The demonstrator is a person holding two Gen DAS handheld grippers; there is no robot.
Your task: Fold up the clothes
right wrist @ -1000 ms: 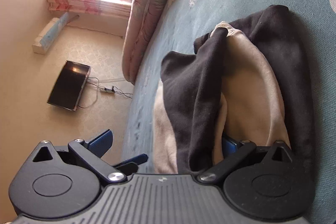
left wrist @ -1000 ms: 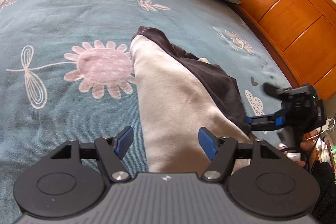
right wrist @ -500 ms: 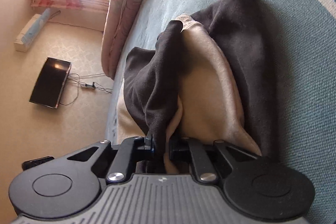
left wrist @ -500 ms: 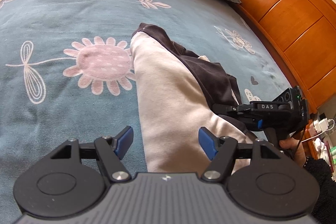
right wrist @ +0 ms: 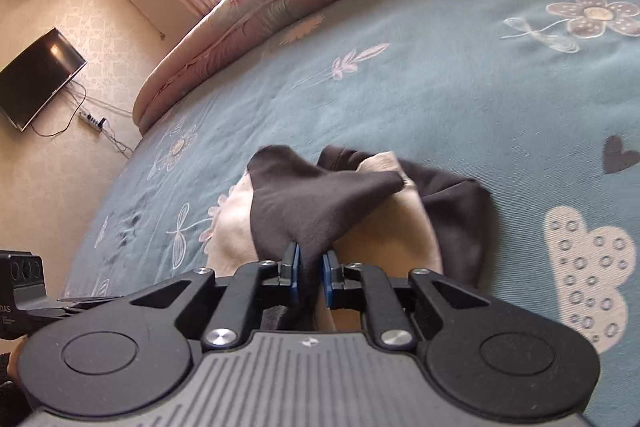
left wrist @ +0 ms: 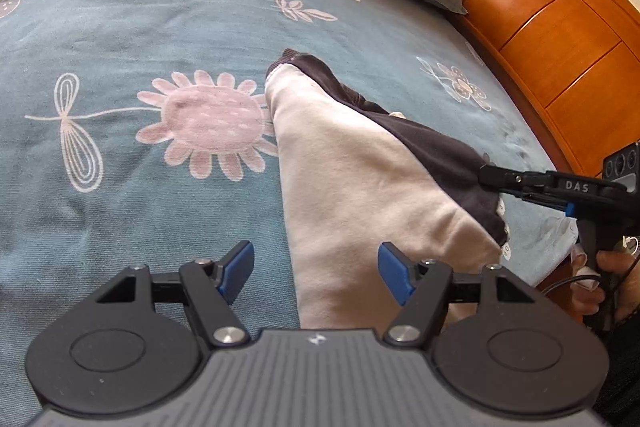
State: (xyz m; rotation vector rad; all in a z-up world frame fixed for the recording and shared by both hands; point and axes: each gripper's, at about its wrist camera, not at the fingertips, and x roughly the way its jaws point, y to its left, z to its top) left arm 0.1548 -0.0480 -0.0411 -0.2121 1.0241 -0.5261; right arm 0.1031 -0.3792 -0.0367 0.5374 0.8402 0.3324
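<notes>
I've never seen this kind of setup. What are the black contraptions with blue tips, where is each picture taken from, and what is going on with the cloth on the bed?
No robot here: a person holds a handheld two-finger gripper in each hand, each with a fisheye camera looking along its fingers. The left gripper, seen from its own camera, is open over the cream part of the dark brown and cream garment, which lies on the blue flowered bedspread. The right gripper, seen from its own camera and also at the right edge of the left view, is shut on a dark brown fold of that garment. A wooden headboard runs alongside.
</notes>
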